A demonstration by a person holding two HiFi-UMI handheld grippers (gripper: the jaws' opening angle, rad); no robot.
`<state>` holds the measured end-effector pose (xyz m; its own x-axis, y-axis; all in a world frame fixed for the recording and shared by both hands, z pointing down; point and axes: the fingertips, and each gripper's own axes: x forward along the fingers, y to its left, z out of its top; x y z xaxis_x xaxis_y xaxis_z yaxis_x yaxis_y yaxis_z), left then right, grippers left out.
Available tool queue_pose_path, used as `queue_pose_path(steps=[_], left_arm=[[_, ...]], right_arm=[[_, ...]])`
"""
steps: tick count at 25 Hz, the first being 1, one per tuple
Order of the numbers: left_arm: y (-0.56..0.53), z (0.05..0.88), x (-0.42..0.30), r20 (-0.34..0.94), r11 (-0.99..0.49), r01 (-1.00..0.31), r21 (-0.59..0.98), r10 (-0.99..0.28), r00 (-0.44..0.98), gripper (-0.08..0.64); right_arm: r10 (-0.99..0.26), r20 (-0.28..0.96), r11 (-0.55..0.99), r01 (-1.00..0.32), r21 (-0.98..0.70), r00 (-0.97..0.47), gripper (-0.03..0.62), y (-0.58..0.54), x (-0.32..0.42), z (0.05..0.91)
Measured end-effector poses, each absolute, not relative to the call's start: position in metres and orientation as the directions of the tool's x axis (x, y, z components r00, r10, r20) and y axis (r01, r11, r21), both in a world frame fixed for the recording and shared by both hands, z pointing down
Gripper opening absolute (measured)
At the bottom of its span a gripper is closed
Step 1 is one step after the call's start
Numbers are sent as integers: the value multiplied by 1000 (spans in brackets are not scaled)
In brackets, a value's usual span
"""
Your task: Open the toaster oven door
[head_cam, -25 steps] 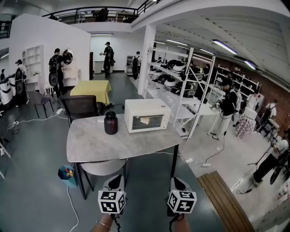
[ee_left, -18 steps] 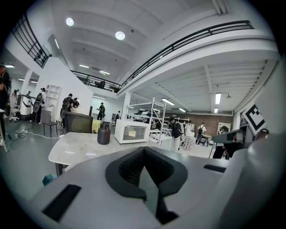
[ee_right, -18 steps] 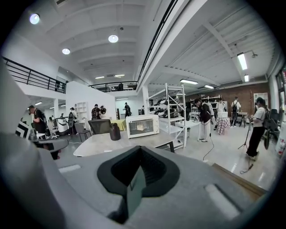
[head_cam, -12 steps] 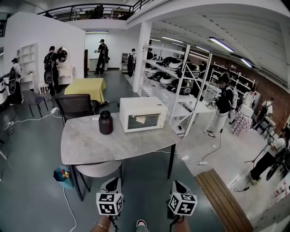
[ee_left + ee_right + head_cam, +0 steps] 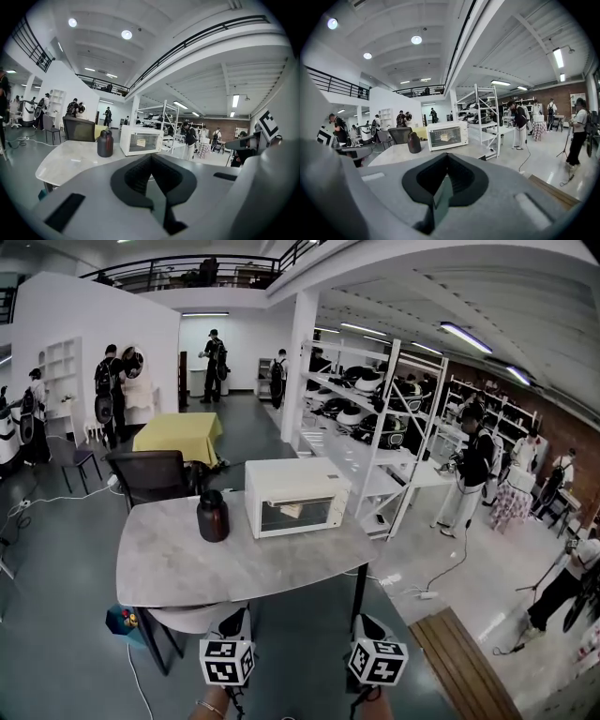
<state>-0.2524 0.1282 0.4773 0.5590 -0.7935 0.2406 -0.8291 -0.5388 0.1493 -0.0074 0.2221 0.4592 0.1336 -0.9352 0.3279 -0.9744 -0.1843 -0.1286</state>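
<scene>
The toaster oven (image 5: 295,496) sits toward the back of the counter (image 5: 234,568), its glass door (image 5: 295,515) shut and facing us. A dark jar (image 5: 213,516) stands just beside it on the left. Down low, well short of the counter edge, the left gripper (image 5: 236,620) and right gripper (image 5: 367,622) both hang with jaws pressed together and nothing between them.

There are risks from here. Closed jaws can't take a handle, so one gripper has to spread before it arrives. The handle itself is too small to make out at this range. Pull hard on the door and I'd expect the whole oven to slide forward on that smooth top. A wide swing by the left gripper could tip the jar.
</scene>
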Motion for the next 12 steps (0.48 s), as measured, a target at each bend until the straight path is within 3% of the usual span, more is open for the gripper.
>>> queue_pose_path(steps=[12], left_arm=[[37,475,-190,246,-490,-860,141,-824,510,5]], right_arm=[[-944,321,-130,-983,-129,82,5,119,69,453]])
